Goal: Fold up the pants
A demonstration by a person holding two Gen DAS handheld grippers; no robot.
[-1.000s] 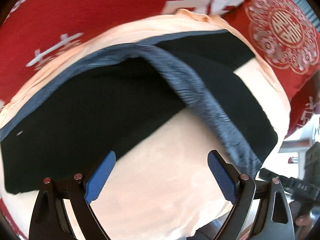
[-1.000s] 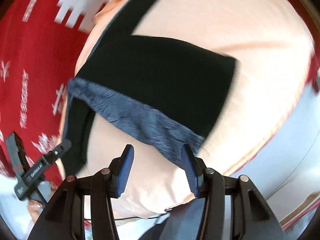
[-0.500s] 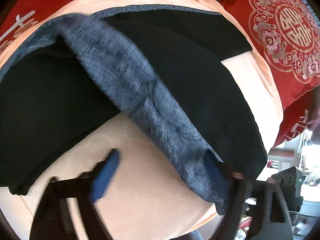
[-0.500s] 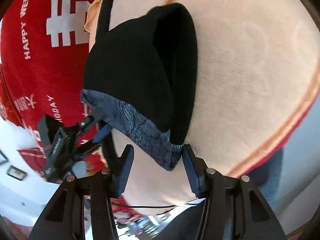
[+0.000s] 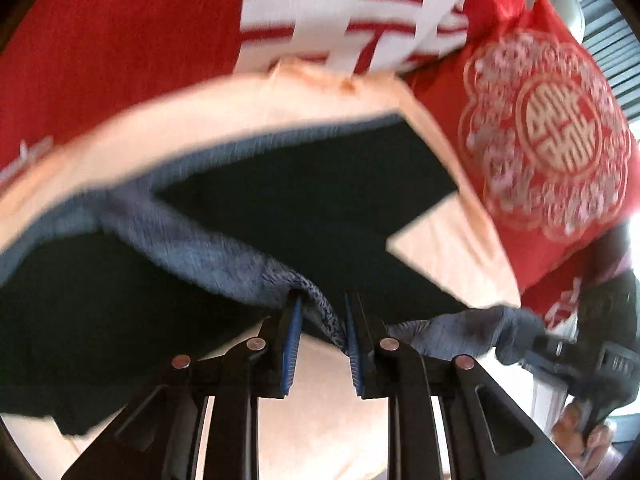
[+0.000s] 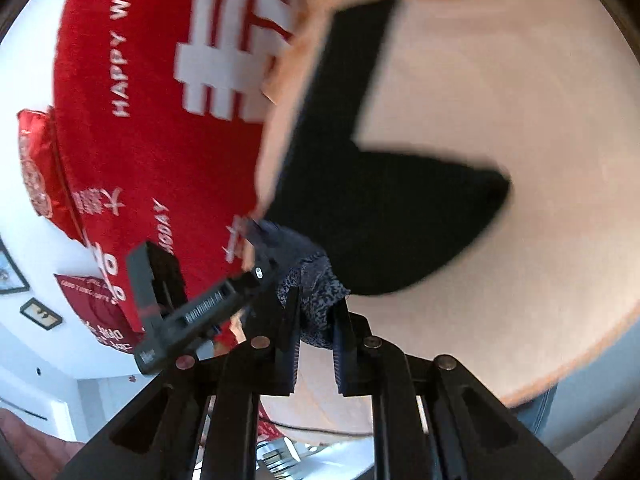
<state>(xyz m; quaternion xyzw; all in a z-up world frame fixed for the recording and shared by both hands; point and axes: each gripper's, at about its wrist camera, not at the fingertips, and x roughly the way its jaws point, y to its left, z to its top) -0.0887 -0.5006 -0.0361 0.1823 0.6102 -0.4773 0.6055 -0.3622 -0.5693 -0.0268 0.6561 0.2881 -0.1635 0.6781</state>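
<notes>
Black fabric pants (image 5: 320,208) with a blue-grey patterned waistband (image 5: 224,264) lie on a peach cloth (image 5: 208,120) spread over red bedding (image 5: 120,40). Left gripper (image 5: 320,312) has just clamped onto that waistband; right gripper (image 6: 316,312), jaws just closing, pinches the band's bunched end, both lifting it.

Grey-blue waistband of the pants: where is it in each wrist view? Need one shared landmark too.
Left wrist: waistband runs from left-centre down to the bottom centre, pinched in the left gripper, then on to the right.
Right wrist: bunched at lower centre, pinched in the right gripper.
Shared landmark: red cushion with a white character, beyond the peach cloth.
</notes>
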